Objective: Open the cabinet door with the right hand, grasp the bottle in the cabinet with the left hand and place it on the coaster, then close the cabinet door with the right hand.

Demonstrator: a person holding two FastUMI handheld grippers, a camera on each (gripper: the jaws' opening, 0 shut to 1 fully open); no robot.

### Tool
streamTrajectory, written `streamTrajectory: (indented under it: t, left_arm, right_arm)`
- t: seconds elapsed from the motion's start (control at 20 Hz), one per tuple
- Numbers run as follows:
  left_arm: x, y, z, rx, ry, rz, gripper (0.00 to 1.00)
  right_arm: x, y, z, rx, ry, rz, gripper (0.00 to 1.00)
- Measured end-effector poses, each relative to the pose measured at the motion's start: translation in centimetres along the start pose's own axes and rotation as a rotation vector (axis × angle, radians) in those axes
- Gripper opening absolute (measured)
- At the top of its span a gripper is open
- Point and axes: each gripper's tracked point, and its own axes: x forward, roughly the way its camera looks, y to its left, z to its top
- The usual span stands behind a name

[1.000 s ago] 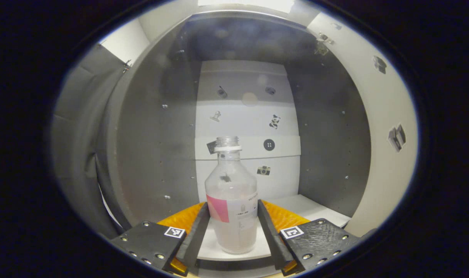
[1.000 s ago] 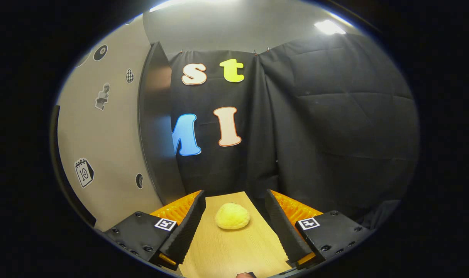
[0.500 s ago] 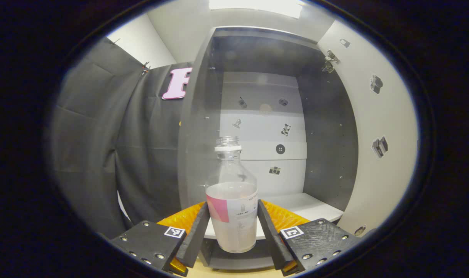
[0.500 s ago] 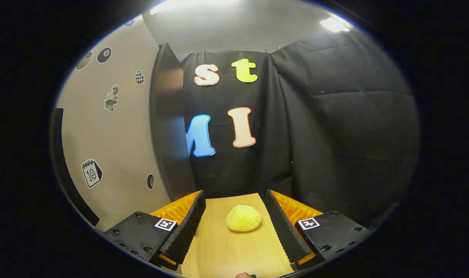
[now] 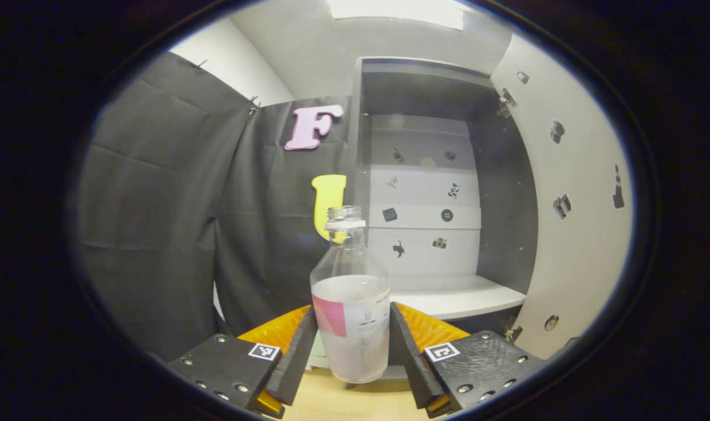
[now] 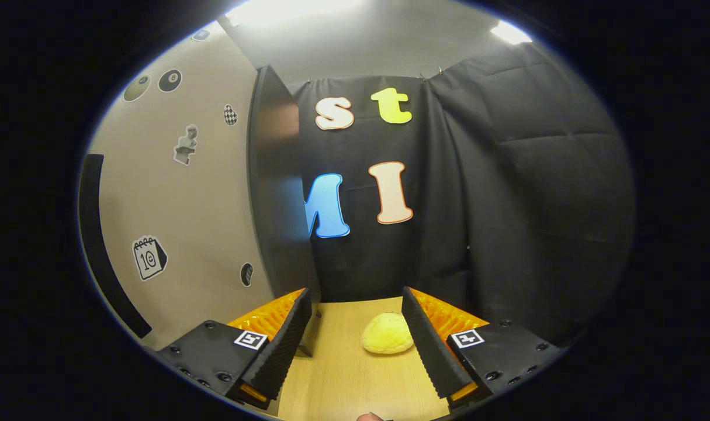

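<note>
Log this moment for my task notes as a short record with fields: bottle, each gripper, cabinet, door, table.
bottle: clear bottle, no cap, pink-and-white label, upright, outside the cabinet
left gripper: left gripper shut on the bottle
right gripper: right gripper open, holding nothing
cabinet: cabinet, white shelf bare
door: cabinet door open
table: wooden table, a yellow bun-like object on it
coaster: cannot tell
</note>
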Motion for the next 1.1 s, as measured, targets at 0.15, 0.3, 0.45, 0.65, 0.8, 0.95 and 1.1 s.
streamTrajectory:
  t: [0.15, 0.3, 0.45, 0.65, 0.8, 0.95, 1.1]
  left_arm:
    - [-2.3, 1.0, -1.5, 0.0, 0.008, 0.021, 0.72]
    - [-4.6, 2.0, -3.2, -0.009, 0.016, 0.031, 0.72]
    - [-6.5, 2.8, -5.5, -0.009, 0.019, 0.042, 0.75]
    - [-8.3, 4.2, -10.0, -0.025, 0.081, 0.08, 0.72]
    - [-9.4, 5.0, -12.9, -0.048, 0.119, 0.105, 0.72]
    - [-10.1, 5.7, -15.5, -0.046, 0.139, 0.129, 0.72]
    - [-10.3, 6.2, -18.5, -0.045, 0.175, 0.143, 0.72]
  right_arm:
    - [-0.2, 0.1, -0.5, 0.019, -0.001, 0.018, 0.93]
    - [-0.7, -0.4, -1.0, 0.019, -0.008, 0.013, 0.98]
    - [-1.5, -0.4, -1.6, 0.018, -0.012, 0.016, 0.98]
    - [-2.4, -1.0, -2.5, 0.002, 0.005, 0.006, 0.93]
    - [-2.8, -1.3, -2.8, -0.017, 0.006, -0.003, 0.93]
    - [-3.1, -1.7, -3.3, -0.03, 0.02, -0.005, 0.98]
    - [-3.0, -2.1, -4.4, -0.031, 0.042, -0.019, 0.98]
